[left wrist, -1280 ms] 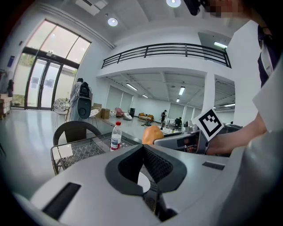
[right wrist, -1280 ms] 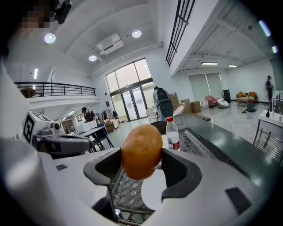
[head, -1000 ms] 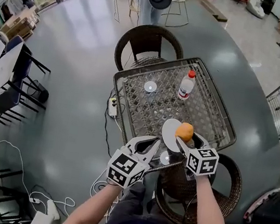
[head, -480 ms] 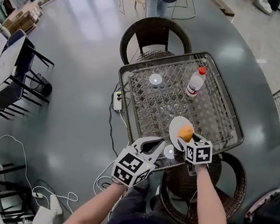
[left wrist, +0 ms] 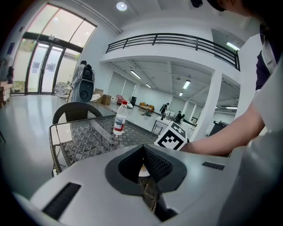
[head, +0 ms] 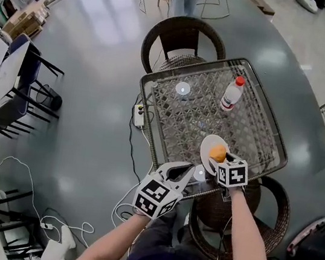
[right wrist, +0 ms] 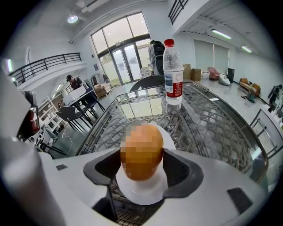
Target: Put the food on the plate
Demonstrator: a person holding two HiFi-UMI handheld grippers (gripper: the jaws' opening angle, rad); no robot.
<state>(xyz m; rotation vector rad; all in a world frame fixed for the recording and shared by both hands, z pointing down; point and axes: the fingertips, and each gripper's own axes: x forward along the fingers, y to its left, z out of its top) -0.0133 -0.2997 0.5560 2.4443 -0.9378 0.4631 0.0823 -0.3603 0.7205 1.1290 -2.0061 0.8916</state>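
A round orange piece of food [head: 217,153] [right wrist: 141,152] sits between the jaws of my right gripper [head: 221,160] [right wrist: 141,164], which is shut on it. It hangs right over the white plate [head: 208,143] [right wrist: 141,193] near the front edge of the glass-topped wicker table [head: 254,131]. I cannot tell whether it touches the plate. My left gripper [head: 180,171] [left wrist: 143,152] is off the table's front left corner, shut with nothing in it.
A clear water bottle [head: 232,93] [right wrist: 173,73] [left wrist: 118,118] with a red cap stands at the back right of the table. A small white disc [head: 183,88] lies at the back left, another [head: 199,174] by the front edge. Wicker chairs [head: 183,38] stand behind and in front.
My right gripper has brought the orange food from the plate's right edge to over its middle. The left gripper has barely moved.
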